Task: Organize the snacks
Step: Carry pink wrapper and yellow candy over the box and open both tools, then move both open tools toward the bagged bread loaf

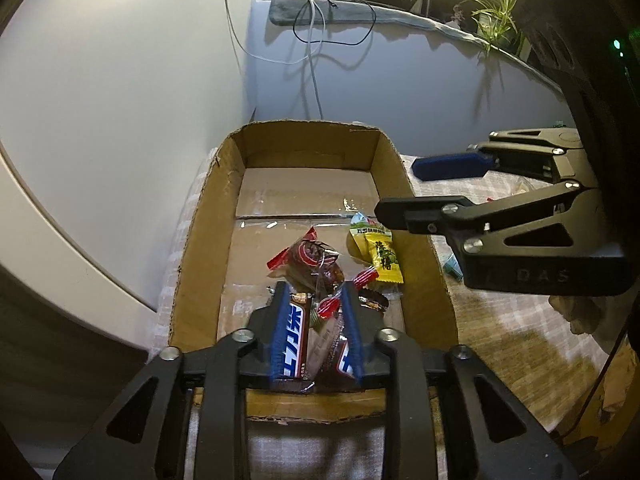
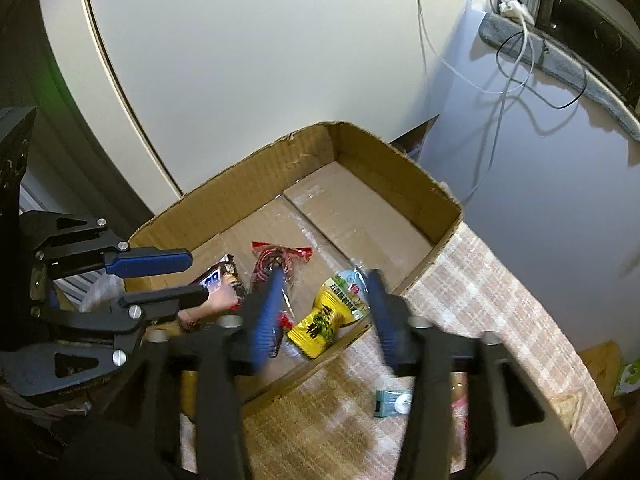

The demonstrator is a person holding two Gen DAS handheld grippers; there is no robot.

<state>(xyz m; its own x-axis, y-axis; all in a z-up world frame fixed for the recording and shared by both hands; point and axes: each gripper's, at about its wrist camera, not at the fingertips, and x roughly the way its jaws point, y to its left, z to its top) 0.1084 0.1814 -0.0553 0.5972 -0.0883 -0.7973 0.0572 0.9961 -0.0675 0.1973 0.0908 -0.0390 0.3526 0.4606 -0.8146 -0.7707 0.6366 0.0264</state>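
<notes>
An open cardboard box (image 1: pixel 192 248) (image 2: pixel 380 160) stands on a checked cloth, with snacks at its near end. My left gripper (image 1: pixel 315 288) (image 2: pixel 196 278) reaches into the box, its blue pads slightly apart. A brown chocolate bar (image 1: pixel 296 336) (image 2: pixel 220 276) with white-and-blue lettering and some clear wrappers lie between them, not visibly pinched. A red-ended wrapped snack (image 1: pixel 308 256) (image 2: pixel 276 260) lies just beyond. My right gripper (image 2: pixel 322 300) (image 1: pixel 398 190) hovers over the box's right wall with its jaws wide. A yellow candy bag (image 2: pixel 324 320) (image 1: pixel 380 256) rests loose on the box floor below it.
A small teal packet (image 2: pixel 390 402) (image 1: pixel 452 266) lies on the checked cloth (image 2: pixel 480 300) outside the box. The far half of the box floor is bare. Pale walls stand close behind, with hanging cables (image 1: pixel 312 40) and a plant (image 1: pixel 496 20) on a ledge.
</notes>
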